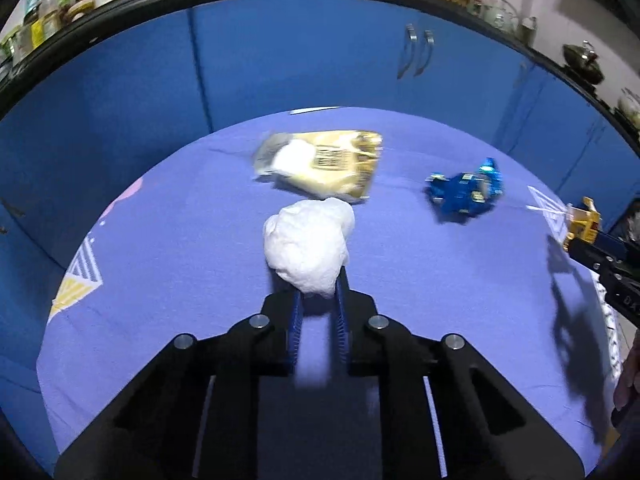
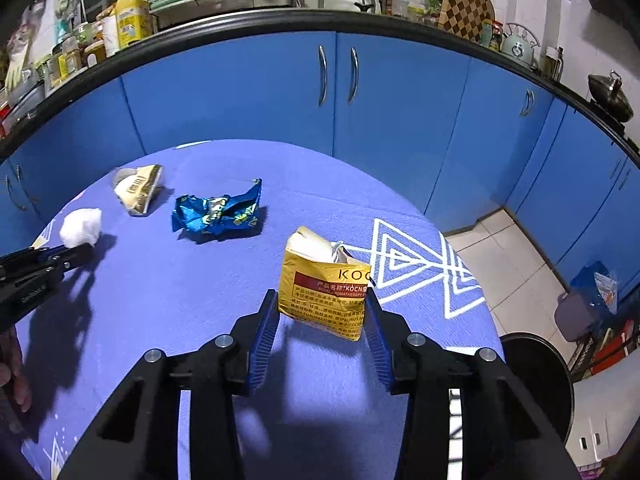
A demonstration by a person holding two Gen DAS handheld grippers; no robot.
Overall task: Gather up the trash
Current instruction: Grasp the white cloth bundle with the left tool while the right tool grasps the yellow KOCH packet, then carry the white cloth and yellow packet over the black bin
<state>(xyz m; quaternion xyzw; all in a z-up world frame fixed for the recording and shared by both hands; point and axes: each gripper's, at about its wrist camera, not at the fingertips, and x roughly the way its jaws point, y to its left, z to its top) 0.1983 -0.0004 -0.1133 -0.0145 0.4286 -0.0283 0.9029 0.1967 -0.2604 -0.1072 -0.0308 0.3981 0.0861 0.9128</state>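
Left tool (image 1: 318,280) was clamped on the white tissue wad (image 1: 308,248), blue pads nearly together and pinching its near end; wad sat at the tool tips, over the blue-clothed counter (image 1: 160,320). Whether it was lifted or resting on the cloth, couldn't tell.

Right tool (image 2: 322,308) had its pads half apart, one on each side of the yellow carton (image 2: 324,292). Right pad looked to touch the carton's edge, left pad showed a small gap, so no firm grip visible. Carton stood tilted, torn top open, near the counter's right side by the white triangle print (image 2: 404,260).

Crumpled blue wrapper (image 2: 218,212) lay mid-counter between the two tools. Pale gold packet (image 2: 138,190) lay farther back, just behind the wad. Blue cabinets (image 2: 280,92) behind the counter.
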